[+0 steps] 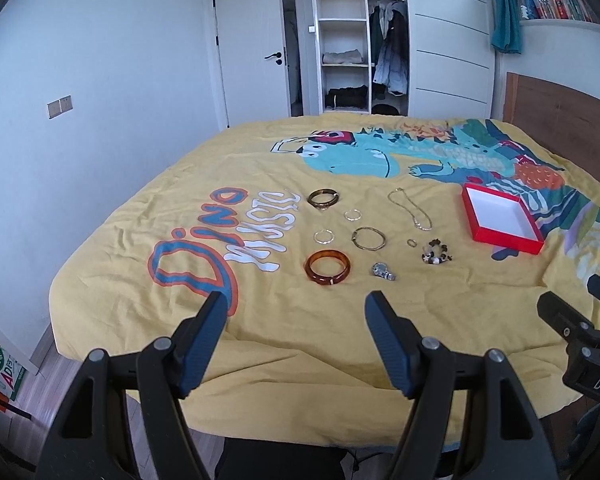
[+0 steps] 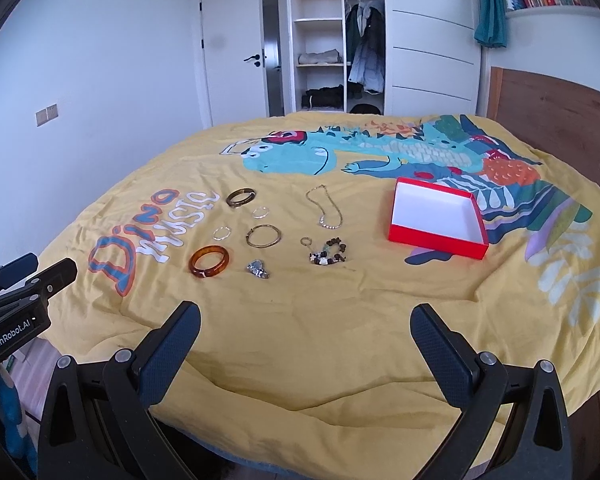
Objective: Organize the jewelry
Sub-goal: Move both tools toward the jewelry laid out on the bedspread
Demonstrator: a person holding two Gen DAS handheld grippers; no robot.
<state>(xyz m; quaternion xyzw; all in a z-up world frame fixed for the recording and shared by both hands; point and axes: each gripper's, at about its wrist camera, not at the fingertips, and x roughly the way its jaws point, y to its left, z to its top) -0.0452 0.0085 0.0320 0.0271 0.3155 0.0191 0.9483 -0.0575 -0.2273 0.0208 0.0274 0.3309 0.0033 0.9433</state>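
Jewelry lies spread on a yellow dinosaur bedspread [image 1: 260, 320]. An amber bangle [image 1: 327, 267] [image 2: 209, 261], a dark bangle [image 1: 323, 197] [image 2: 241, 197], a thin gold bracelet [image 1: 369, 238] [image 2: 263, 235], a chain necklace [image 1: 410, 208] [image 2: 325, 209], a beaded bracelet [image 1: 437, 252] [image 2: 329, 253], a silver piece [image 1: 383, 271] [image 2: 257, 269] and small rings [image 1: 324, 236] [image 2: 221, 233]. An open red box [image 1: 500, 218] [image 2: 436, 216], white inside and empty, sits to their right. My left gripper [image 1: 296, 304] and right gripper [image 2: 306, 314] are open and empty, above the bed's near edge.
A white door [image 1: 252, 52] and open wardrobe [image 1: 360, 40] stand beyond the bed. A wooden headboard [image 2: 552, 112] is at the right. The right gripper shows at the left view's right edge [image 1: 572, 328]; the left gripper at the right view's left edge [image 2: 20, 280].
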